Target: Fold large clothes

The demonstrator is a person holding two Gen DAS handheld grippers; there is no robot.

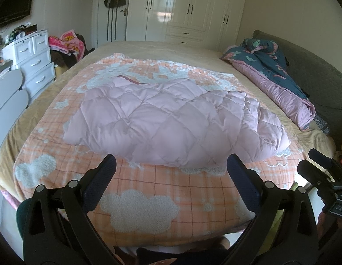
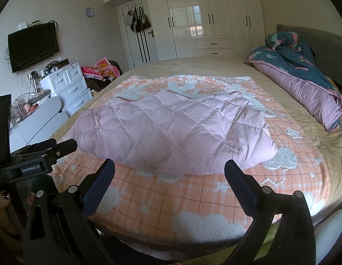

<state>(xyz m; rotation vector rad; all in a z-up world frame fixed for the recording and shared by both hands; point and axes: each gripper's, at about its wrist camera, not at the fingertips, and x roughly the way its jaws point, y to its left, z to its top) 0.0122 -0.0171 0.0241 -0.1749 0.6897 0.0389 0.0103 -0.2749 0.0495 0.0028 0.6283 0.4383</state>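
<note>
Left gripper (image 1: 171, 172) hovers at near edge of bed, fingers wide apart, empty. Pink quilted jacket (image 1: 171, 119) lies mid-bed on orange checked blanket (image 1: 148, 190), doubled into bulky slab, right side bunched. Right gripper's (image 1: 321, 172) body visible at right.

Right gripper (image 2: 169, 174): fingers likewise spread, holding nothing, just short of jacket's (image 2: 171, 132) near hem. Left gripper's (image 2: 38, 154) body at left. Layout fits both mid-fold and finished.

Risk: puffy, slick filling may spring open or slip from pinch; blanket could get grabbed along with hem.
</note>
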